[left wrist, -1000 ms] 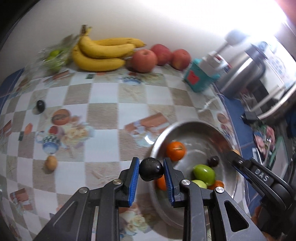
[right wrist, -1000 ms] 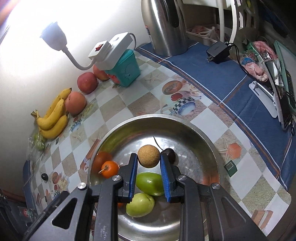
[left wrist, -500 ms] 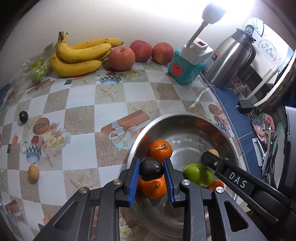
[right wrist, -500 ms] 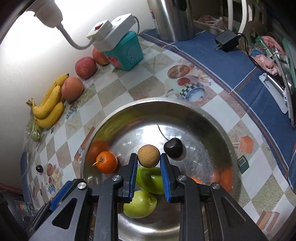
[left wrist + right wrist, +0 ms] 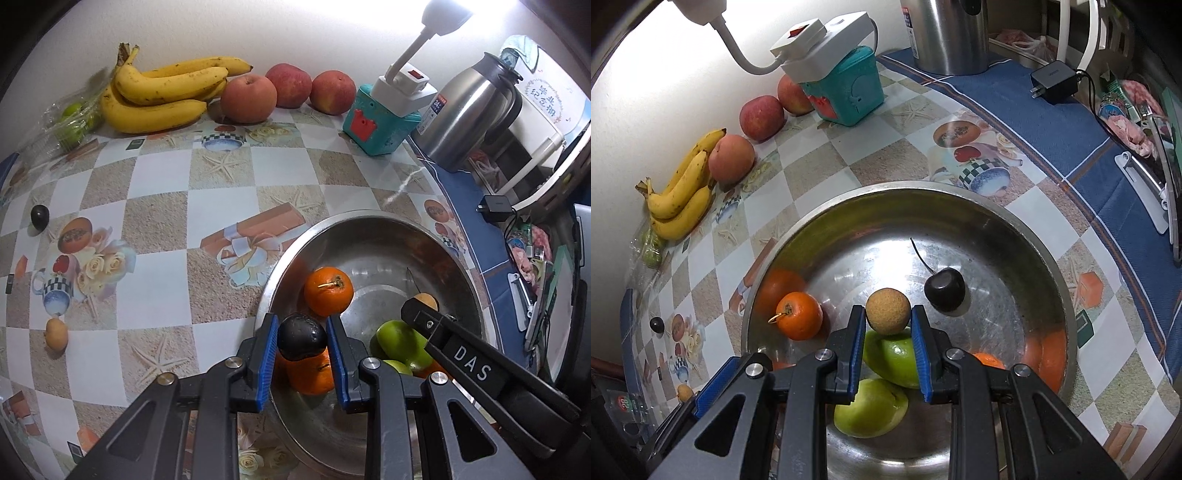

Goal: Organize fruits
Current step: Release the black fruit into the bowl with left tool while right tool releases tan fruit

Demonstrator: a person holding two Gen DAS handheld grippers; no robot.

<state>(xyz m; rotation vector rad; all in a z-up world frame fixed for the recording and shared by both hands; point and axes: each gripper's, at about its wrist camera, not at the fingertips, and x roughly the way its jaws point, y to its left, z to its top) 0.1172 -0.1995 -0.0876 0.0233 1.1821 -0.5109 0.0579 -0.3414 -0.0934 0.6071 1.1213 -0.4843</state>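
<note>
While over bowl (image 5: 461,243), dark fruit (image 5: 302,336) clamped between hand-held gripper (image 5: 301,338) pads

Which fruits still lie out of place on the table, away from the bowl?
Two small fruits lie alone on the checked tablecloth, left of the metal bowl: a dark plum and a tan round fruit. The bananas and apples line the wall.

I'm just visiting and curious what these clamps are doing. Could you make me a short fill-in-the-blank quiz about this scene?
1. The left gripper is shut on a small ____ fruit.
2. The right gripper holds a round tan fruit over the metal ____.
3. Against the wall, next to the bananas, lie ____ apples.

Missing words: dark; bowl; three
</note>
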